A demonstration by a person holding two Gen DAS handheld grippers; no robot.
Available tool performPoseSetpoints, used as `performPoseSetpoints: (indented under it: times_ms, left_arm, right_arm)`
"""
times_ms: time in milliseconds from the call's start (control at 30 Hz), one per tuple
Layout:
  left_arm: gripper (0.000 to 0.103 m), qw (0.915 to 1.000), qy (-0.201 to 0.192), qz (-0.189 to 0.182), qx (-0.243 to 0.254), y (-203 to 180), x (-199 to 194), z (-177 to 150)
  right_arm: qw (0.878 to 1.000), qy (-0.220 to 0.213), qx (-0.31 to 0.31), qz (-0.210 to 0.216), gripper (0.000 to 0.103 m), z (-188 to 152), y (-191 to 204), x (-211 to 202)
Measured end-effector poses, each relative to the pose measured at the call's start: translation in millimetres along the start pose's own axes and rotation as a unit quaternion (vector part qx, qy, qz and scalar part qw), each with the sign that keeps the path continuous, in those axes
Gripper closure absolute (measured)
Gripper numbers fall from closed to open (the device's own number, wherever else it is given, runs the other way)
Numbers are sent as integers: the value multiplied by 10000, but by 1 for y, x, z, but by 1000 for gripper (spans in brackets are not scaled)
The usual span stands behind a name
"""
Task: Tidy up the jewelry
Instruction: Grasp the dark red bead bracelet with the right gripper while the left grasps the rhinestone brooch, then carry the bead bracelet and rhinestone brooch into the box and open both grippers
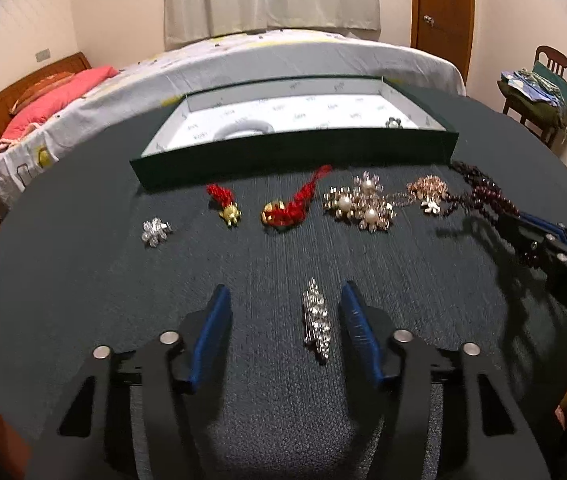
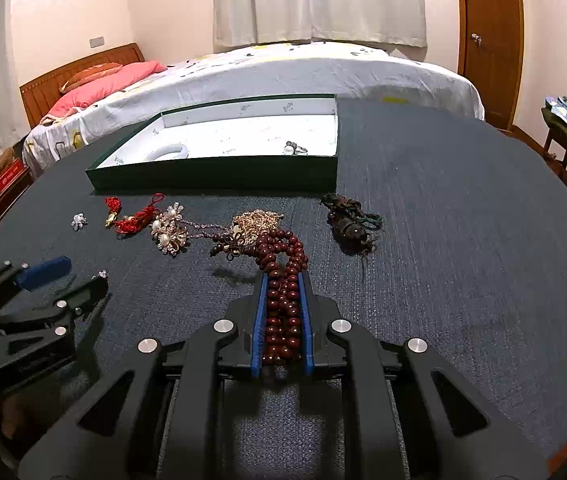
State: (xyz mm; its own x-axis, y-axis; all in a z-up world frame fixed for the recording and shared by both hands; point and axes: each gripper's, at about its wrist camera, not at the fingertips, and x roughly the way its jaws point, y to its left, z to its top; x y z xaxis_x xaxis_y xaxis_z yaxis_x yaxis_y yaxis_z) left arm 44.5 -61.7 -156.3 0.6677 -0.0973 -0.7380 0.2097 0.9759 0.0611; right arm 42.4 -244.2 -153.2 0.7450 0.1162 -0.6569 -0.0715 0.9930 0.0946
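A long silver rhinestone brooch (image 1: 317, 324) lies on the dark table between the blue pads of my left gripper (image 1: 285, 288). It lies close to the right pad and neither pad presses on it, so that gripper is open. My right gripper (image 2: 283, 276) is shut on a string of dark red beads (image 2: 281, 252), whose free end trails forward onto the table. A green box with a white lining (image 2: 211, 178) stands behind the jewelry row. It holds a pearl ring (image 2: 295, 148) and a white bangle (image 2: 167, 152).
Between the grippers and the box lie a silver cluster (image 1: 156, 232), two red knotted charms (image 1: 223, 204) (image 1: 291, 208), pearl brooches (image 1: 359, 204), a gold chain (image 2: 257, 220) and a dark corded piece (image 2: 349, 224). A bed stands behind the table and a chair (image 1: 551, 88) at right.
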Motion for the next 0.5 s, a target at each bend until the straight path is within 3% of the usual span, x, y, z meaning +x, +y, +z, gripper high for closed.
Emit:
performPoseSetpoints:
  times_ms: [100, 167, 300, 500]
  left_arm:
    - [64, 9997, -52, -234, -87, 3, 0, -6]
    - [68, 9997, -84, -214, -5, 2, -1, -7]
    - [88, 9996, -147, -197, 122, -1, -4, -10]
    - [90, 9992, -212, -313, 131, -2, -8, -10]
  right_arm:
    - [10000, 7, 15, 31, 88, -1, 0, 0]
    - [10000, 4, 15, 52, 88, -1, 0, 0]
    - [10000, -10, 8, 80, 88, -1, 1, -2]
    - [9999, -84, -29, 115, 88, -1, 5, -5]
